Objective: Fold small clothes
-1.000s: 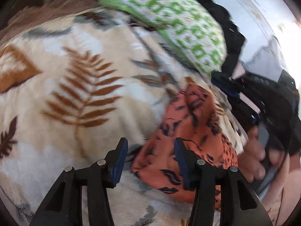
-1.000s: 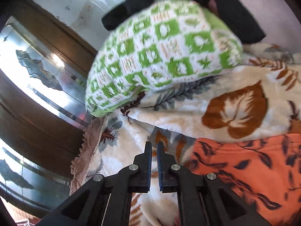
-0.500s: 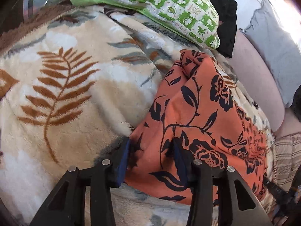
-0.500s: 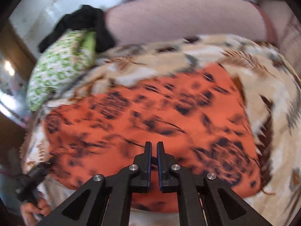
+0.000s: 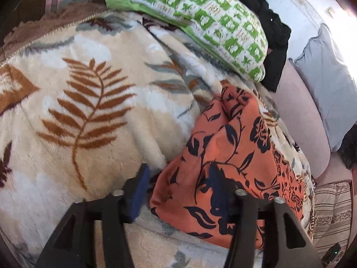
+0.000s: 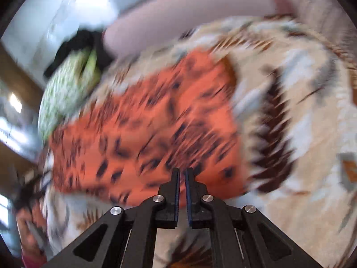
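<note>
The orange cloth (image 5: 232,156) lay on the leaf-print blanket (image 5: 84,102). The left gripper (image 5: 177,178) stood wide open around its near corner; the right gripper (image 6: 182,175) hovered nearly closed, empty.

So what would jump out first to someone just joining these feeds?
The orange floral garment, lying on the cream leaf-print blanket, with the open left gripper straddling its near corner. Beyond it, a green-and-white checked pillow lies at the blanket's far edge. The right gripper is shut above the garment; that view is motion-blurred.
</note>
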Available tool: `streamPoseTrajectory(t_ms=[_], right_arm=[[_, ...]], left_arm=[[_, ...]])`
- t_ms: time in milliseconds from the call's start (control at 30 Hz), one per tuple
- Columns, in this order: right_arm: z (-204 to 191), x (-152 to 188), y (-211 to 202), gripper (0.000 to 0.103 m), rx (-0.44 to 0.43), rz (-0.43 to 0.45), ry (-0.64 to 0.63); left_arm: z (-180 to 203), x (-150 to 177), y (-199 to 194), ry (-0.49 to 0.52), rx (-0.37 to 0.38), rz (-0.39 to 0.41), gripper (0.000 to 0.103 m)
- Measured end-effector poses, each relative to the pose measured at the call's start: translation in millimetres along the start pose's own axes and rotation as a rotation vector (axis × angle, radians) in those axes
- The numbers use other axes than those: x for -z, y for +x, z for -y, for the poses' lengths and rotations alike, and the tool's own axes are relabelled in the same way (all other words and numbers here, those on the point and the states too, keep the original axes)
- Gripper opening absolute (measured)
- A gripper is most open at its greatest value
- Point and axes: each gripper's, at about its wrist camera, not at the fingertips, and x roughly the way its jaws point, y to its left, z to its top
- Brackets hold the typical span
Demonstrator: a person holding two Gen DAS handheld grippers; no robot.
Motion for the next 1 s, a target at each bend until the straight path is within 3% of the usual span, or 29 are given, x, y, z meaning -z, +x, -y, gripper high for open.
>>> streamPoseTrajectory(t_ms=[67, 167, 267, 367, 400, 433, 533, 600, 700, 733, 767, 800, 833, 900, 933, 1000], right_arm=[[12, -6, 2, 0.007, 0.037, 0.0, 0.009], [33, -12, 7, 0.007, -0.043, -0.022, 0.105], [39, -23, 2, 0.007, -0.061, 0.019, 0.129], [48, -27, -13, 0.007, -0.207, 0.102, 0.198], [49, -27, -16, 0.007, -0.242, 0.127, 0.208], [48, -27, -18, 0.007, -0.262, 0.149, 0.203], [36, -28, -18, 0.007, -0.311, 0.19, 0.15], [34, -29, -17, 0.007, -0.359, 0.18, 0.148], [32, -23, -41, 0.007, -0.489, 0.316, 0.143], [30, -20, -48, 0.011, -0.528, 0.363, 0.133], [27, -16, -51, 0.039, -0.54, 0.385, 0.118], [23, -14, -48, 0.067, -0.502, 0.349, 0.11], [21, -15, -43, 0.1, -0.468, 0.306, 0.118], [26, -13, -39, 0.097, -0.478, 0.296, 0.169], [30, -13, -42, 0.093, -0.452, 0.314, 0.191], [36, -19, -41, 0.089, -0.365, 0.27, 0.189]], left_arm=[[2, 4, 6, 0.01, -0.016, -0.024, 0.068], [7, 9, 15, 0.045, -0.033, -0.057, 0.069], [15, 15, 14, 0.089, -0.028, -0.046, 0.068], [26, 21, 11, 0.151, -0.02, -0.028, 0.068], [29, 21, 12, 0.173, -0.034, -0.017, 0.065], [30, 22, 12, 0.188, -0.047, -0.008, 0.05], [27, 19, 9, 0.184, -0.047, 0.024, 0.034], [21, 16, 1, 0.158, -0.008, 0.05, 0.032], [22, 10, -8, 0.157, 0.022, 0.102, 0.034], [23, 9, -9, 0.168, 0.013, 0.108, 0.042], [25, 9, -7, 0.18, -0.006, 0.105, 0.05], [26, 9, -5, 0.191, -0.03, 0.098, 0.065], [26, 11, -1, 0.196, -0.05, 0.088, 0.068], [25, 12, 8, 0.201, -0.069, 0.056, 0.068], [25, 15, 10, 0.21, -0.065, 0.041, 0.068], [30, 19, 17, 0.258, -0.084, 0.019, 0.068]])
